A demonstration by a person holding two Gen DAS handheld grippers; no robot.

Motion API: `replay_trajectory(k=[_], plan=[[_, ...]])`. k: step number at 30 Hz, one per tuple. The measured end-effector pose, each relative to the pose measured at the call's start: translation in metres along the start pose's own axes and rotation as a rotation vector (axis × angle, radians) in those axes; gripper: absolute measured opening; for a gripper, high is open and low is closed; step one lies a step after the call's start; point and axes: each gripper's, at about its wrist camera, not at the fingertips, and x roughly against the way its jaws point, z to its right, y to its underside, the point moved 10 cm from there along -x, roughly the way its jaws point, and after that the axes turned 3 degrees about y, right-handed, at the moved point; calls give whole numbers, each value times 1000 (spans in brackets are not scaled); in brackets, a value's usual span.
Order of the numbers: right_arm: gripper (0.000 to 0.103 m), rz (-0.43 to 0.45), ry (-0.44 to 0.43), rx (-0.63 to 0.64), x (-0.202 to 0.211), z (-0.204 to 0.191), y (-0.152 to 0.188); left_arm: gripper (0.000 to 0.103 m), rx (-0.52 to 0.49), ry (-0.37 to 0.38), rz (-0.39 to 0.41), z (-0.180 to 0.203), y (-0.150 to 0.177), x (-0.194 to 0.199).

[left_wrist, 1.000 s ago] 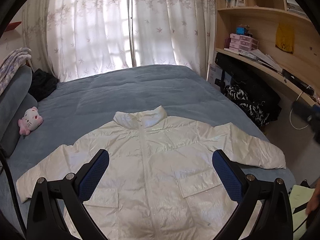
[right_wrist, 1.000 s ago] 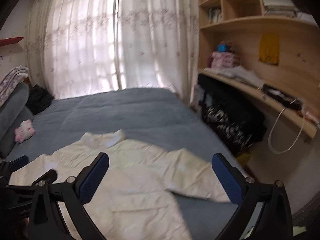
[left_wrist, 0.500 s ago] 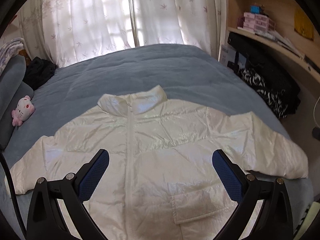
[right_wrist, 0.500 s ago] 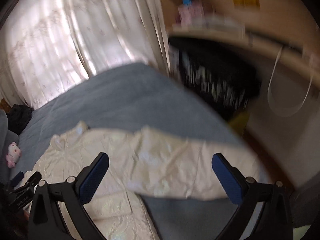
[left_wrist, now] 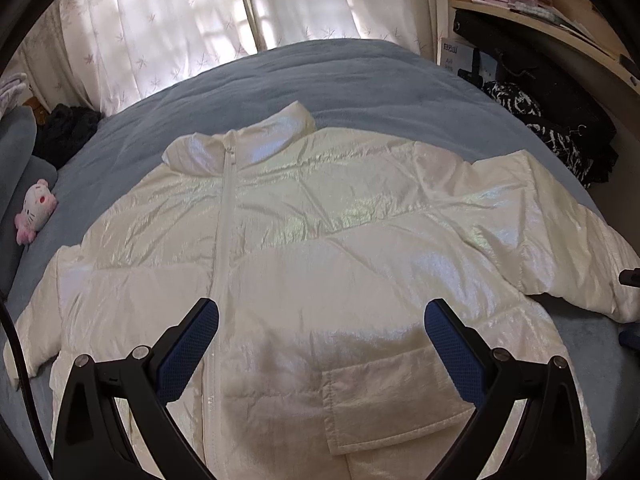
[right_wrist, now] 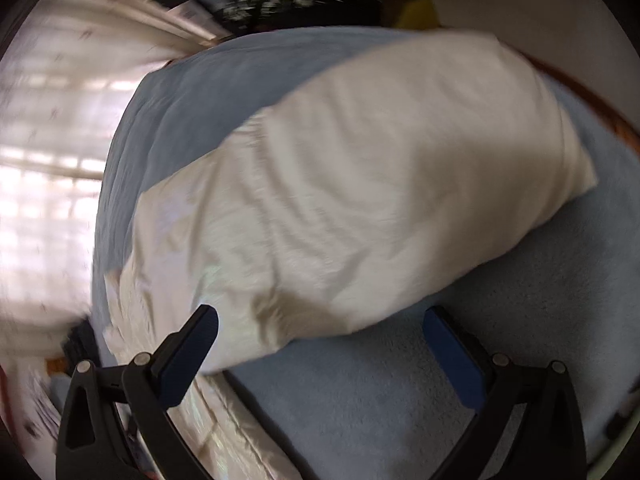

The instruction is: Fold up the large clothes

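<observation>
A shiny white puffer jacket [left_wrist: 320, 240] lies flat and zipped on the blue bed [left_wrist: 340, 76], collar toward the window, sleeves spread to both sides. My left gripper [left_wrist: 320, 344] hovers open over the jacket's lower front, above a pocket flap. In the blurred, tilted right wrist view, the jacket's right sleeve [right_wrist: 380, 176] fills the middle. My right gripper [right_wrist: 320, 344] stands open just short of the sleeve's lower edge, over bare bed cover [right_wrist: 380, 400], holding nothing.
A pink and white plush toy [left_wrist: 34, 212] sits by grey pillows at the left. Dark clothing [left_wrist: 68, 128] lies near the curtains. Black bags [left_wrist: 560, 120] and wooden shelves stand along the bed's right side. A dark part of the other gripper [left_wrist: 630, 278] shows by the sleeve cuff.
My left gripper has moved forward and down toward the jacket's front. My right gripper has swung down and rolled toward the right sleeve, which now fills its view. Both stay open.
</observation>
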Motion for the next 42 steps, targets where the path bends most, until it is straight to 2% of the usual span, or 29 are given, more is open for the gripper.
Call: replay_trajectory(k=[5,8,9,11,12,13,14,18,22,25,28,31,33,35,37,40,42], plan=[[103,47,31,-66,-21,6,-10,102,47,20,-7,-11,8,-1],[102,104,54,-25,-22,-5,-15,101,43,33,0,-16,12,5],[98,125,54,6,-21,-13,-17,99,39,40,1,-17,14,8],[41,172,64,76,-16,-26,-24,94,35,57,0,-18,16,12],[29,175,62,95,-15,-29,-27,92,38,69,0,-19,17,15],[12,186,47,110,-10,-35,-29,92,43,75,2,-21,18,18],[10,211,42,132,-1,-41,-30,92,52,79,11,-24,18,22],[8,348,40,274,45,-82,-27,92,85,65,82,-41,14,43],[7,488,-21,483,107,-148,4,92,135,26,141,-70,11,69],[7,570,-66,710,140,-212,51,92,178,-25,182,-100,12,89],[7,600,-60,966,139,-266,118,92,225,-65,199,-132,19,102],[9,584,-24,1159,109,-291,178,92,267,-89,207,-163,31,110],[14,502,-18,1278,73,-297,222,92,279,-117,209,-183,41,113],[42,399,-38,1344,44,-290,259,92,288,-135,196,-197,50,111],[53,339,-36,1399,21,-283,285,92,313,-139,175,-211,60,108],[53,289,-6,1477,2,-266,328,92,365,-111,141,-225,73,102],[53,257,-14,1485,-3,-257,339,92,387,-79,124,-228,76,96]])
